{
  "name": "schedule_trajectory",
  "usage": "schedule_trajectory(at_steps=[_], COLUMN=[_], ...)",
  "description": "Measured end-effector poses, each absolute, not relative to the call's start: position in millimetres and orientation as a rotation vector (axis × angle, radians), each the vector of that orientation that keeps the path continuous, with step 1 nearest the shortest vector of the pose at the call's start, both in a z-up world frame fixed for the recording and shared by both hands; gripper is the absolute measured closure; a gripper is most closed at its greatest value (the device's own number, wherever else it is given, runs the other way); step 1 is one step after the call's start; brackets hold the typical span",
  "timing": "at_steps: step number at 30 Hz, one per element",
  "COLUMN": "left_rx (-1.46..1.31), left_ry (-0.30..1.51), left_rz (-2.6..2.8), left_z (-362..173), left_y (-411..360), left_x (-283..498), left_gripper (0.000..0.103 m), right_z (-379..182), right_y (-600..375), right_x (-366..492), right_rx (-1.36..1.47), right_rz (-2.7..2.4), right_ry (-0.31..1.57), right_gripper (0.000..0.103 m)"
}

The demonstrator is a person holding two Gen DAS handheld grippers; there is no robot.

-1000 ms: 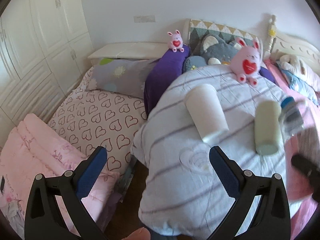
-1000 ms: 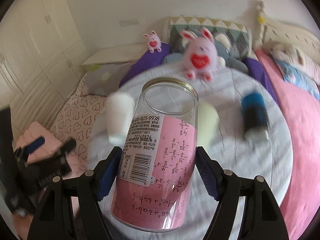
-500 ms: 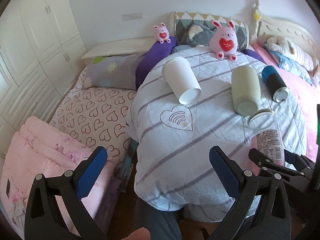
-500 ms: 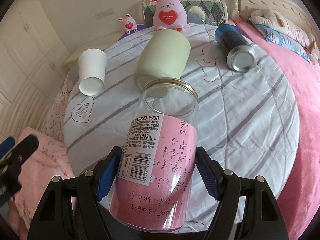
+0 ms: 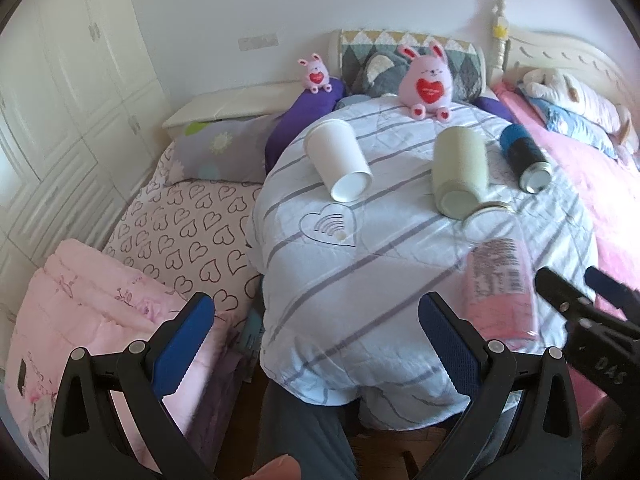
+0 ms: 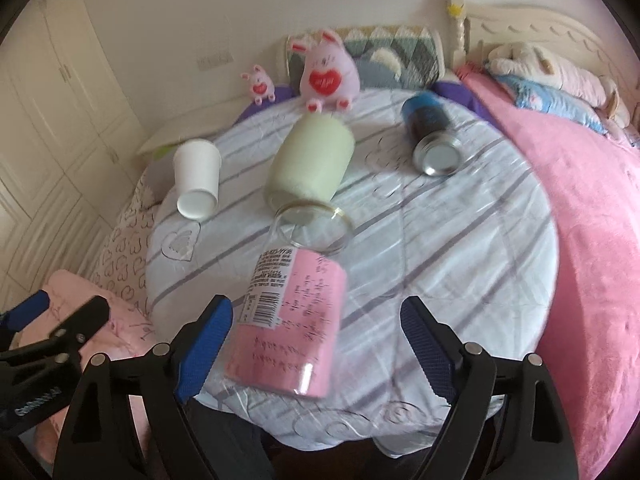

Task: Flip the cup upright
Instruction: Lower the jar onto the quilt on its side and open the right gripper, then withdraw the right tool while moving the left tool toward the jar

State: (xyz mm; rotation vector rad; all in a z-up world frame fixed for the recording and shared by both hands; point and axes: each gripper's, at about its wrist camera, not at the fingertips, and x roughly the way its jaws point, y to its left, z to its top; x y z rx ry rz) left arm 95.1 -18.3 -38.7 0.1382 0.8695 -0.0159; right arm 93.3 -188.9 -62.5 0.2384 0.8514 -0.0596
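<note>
A clear plastic jar with pink paper inside (image 6: 292, 320) lies on its side at the near edge of a round table with a striped cloth (image 6: 460, 248), its open mouth pointing away. My right gripper (image 6: 316, 344) is open around its base, not gripping it. The jar also shows in the left wrist view (image 5: 502, 284), with my right gripper (image 5: 576, 292) just right of it. My left gripper (image 5: 316, 332) is open and empty near the table's front left edge. A white paper cup (image 5: 340, 160), a pale green cup (image 5: 460, 172) and a blue-black can (image 5: 524, 156) lie on their sides farther back.
A pink plush rabbit (image 5: 428, 80) sits at the table's far edge, a smaller one (image 5: 316, 74) behind it. A bed with a pink blanket (image 6: 592, 200) lies to the right. Heart-print bedding (image 5: 180, 232) and a pink folded quilt (image 5: 80, 312) lie to the left.
My right gripper has opened and let go of the jar, which now lies on the table. The left gripper has stayed open and shifted slightly.
</note>
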Motion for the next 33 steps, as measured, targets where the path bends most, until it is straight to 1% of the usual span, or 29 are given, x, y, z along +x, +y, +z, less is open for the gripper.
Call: schedule_trajectory(at_steps=[5, 10, 22, 33], left_rx=[0.139, 0.146, 0.207, 0.225], left_ry=[0.867, 0.884, 0.884, 0.885], left_rz=[-0.043, -0.079, -0.139, -0.134], left_z=[-31.2, -28.5, -23.2, -20.9], left_y=[-31.8, -47.7, -90.3, -102.6], left_x=[73.6, 55.6, 33.7, 33.3], left_gripper=[0.000, 0.000, 0.000, 0.000], right_z=[-33.8, -18.8, -24.8, -27.8], right_y=[-205.3, -221.9, -257.2, -270.6], right_x=[56.2, 22.7, -8.6, -12.5], right_rx=[0.202, 0.155, 0.182, 0.204], right_rz=[-0.120, -0.198, -0.256, -0.248], right_ry=[0.762, 0.709, 0.698, 0.692], right_gripper=[0.016, 0.016, 0.016, 0.016])
